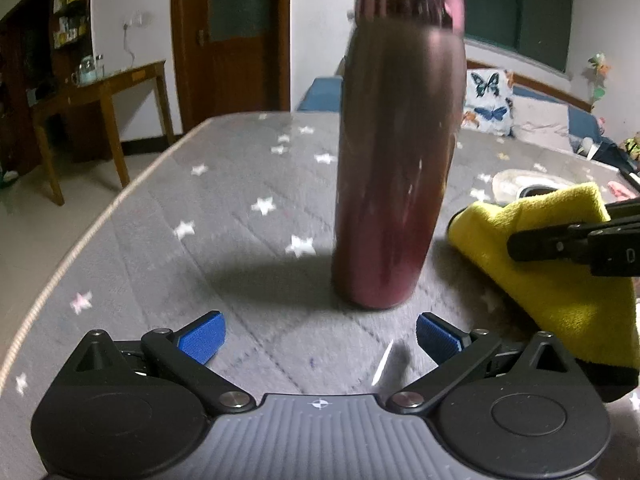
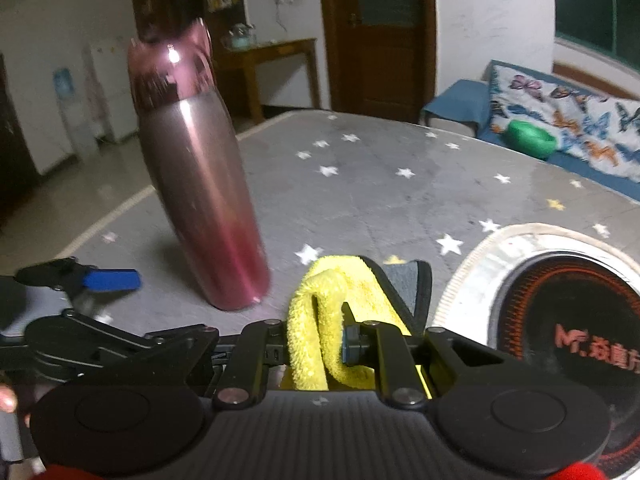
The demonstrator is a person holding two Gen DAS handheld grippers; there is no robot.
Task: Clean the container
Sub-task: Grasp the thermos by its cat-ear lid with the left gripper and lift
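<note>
So the biggest thing here is the grey star-print surface (image 1: 248,184), quilted and soft-looking, with a corded edge curving off on my left and floor past it, so I'd keep everything well inboard of that side. Standing upright near the middle is the container (image 1: 392,168), a tall pink metal bottle with its shiny cap on, nothing touching it. I'd guess it's stiff, slick and top-heavy on that padded cover, so a sideways shove with the rag could tip it; best place to take hold is probably low to mid body, where the walls are straightest, not the cap. Off to my right there's a round white coaster-type mat (image 2: 472,264) with a dark printed disc on it, close enough that I'd mind it when swinging the right side in. The yellow cloth (image 2: 320,320) is soft, fluffy microfiber, folded over, and the right gripper (image 2: 316,346) has its fingers clenched on it just beside the bottle's base. The left gripper (image 1: 318,338) sits right in front of the bottle with its blue-padded fingers spread wide and holding nothing, and the bottle lines up with the gap. Plenty of open room behind and to the left of the bottle; the right side is the crowded one.
</note>
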